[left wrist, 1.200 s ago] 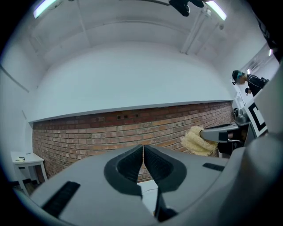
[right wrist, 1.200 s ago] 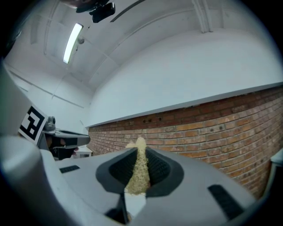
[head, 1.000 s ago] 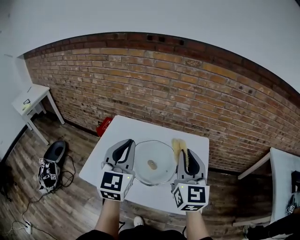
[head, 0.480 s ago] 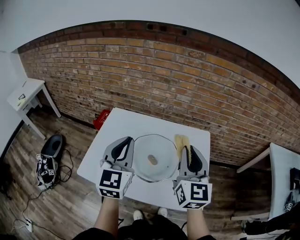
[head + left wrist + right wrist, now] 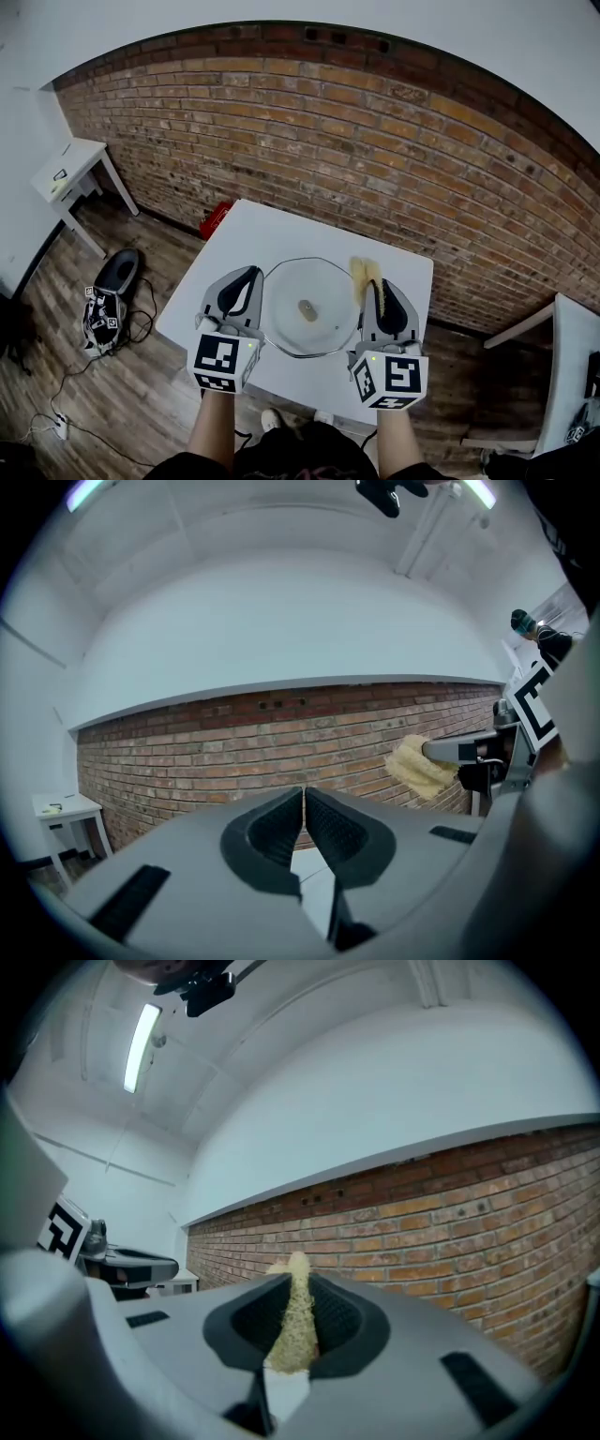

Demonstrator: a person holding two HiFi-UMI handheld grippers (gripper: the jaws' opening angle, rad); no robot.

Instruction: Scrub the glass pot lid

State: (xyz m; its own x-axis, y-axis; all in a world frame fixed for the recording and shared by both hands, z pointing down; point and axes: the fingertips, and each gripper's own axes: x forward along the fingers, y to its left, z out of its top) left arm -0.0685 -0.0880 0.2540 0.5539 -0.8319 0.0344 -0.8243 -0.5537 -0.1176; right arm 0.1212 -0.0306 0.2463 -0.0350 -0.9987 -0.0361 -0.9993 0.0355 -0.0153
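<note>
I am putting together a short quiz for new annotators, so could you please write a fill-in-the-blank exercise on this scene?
1. The right gripper is shut on a ____ sponge.
2. The glass lid lies on the white ____, between the two grippers.
3. The jaws of the left gripper are ____, with nothing between them.
4. The wall at the back is built of ____.

Missing words: yellow; table; shut; brick.
</note>
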